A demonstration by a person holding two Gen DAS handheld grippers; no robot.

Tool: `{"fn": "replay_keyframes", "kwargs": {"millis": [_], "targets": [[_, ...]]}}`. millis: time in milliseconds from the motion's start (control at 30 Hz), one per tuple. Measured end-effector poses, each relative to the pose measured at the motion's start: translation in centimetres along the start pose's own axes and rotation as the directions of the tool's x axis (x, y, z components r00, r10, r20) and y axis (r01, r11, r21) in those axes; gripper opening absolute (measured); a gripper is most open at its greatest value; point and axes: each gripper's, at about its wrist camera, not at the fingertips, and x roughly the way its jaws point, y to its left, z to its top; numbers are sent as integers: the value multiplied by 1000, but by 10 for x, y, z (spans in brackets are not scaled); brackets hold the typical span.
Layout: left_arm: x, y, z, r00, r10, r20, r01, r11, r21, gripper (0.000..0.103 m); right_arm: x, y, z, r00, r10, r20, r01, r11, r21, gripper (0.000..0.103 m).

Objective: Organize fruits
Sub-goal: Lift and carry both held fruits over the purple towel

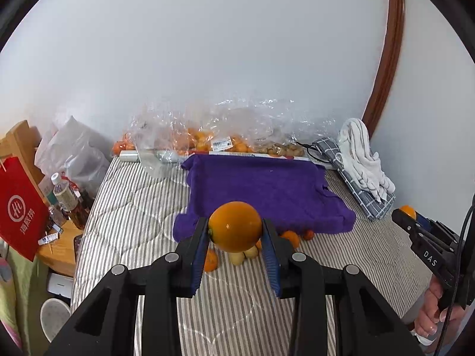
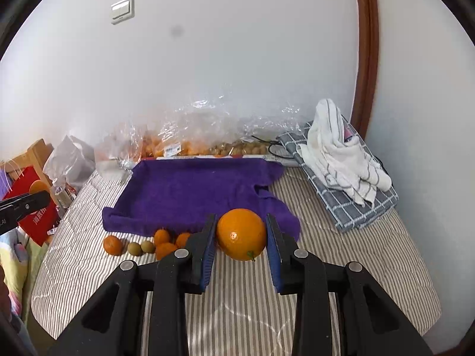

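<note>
- The left gripper is clamped on a large orange, blue pads pressing its two sides; the fruit hangs clear of the striped mattress, above the small fruit lying there
- The right gripper likewise pinches its own large orange, stem end turned down toward the camera; both pads meet the skin, so neither pair of jaws is open or empty
- Each tool grips across the widest part of the fruit, I'd say so that a round, smooth thing cannot roll out sideways
- The purple towel lies flat just beyond both oranges, bare of fruit; it looks meant as the sorting spot, soft enough to stop things rolling
- Left behind at the towel's near edge: several small mandarins and two greenish-brown fruits, bunched together; to my eye the big ones are being taken first
- Clear plastic bags of more fruit rest against the wall behind the towel, probably the supply
- A folded grey checked cloth with a white striped towel heaped on it sits at the right, out of the way
</note>
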Motion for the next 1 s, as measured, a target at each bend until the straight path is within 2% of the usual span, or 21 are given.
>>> {"fn": "replay_keyframes", "kwargs": {"millis": [267,700,1000], "targets": [[24,5,30,999,38,12,-38,999,-11,33,33,3,27,1000,17,-19,-18,1000,-24,31],[99,13,73,996,89,-12,-89,996,-26,33,130,9,72,997,56,-56,-58,998,-25,31],[162,18,102,997,56,-45,-60,994,-88,33,205,15,95,996,33,-83,-35,999,-25,31]]}}
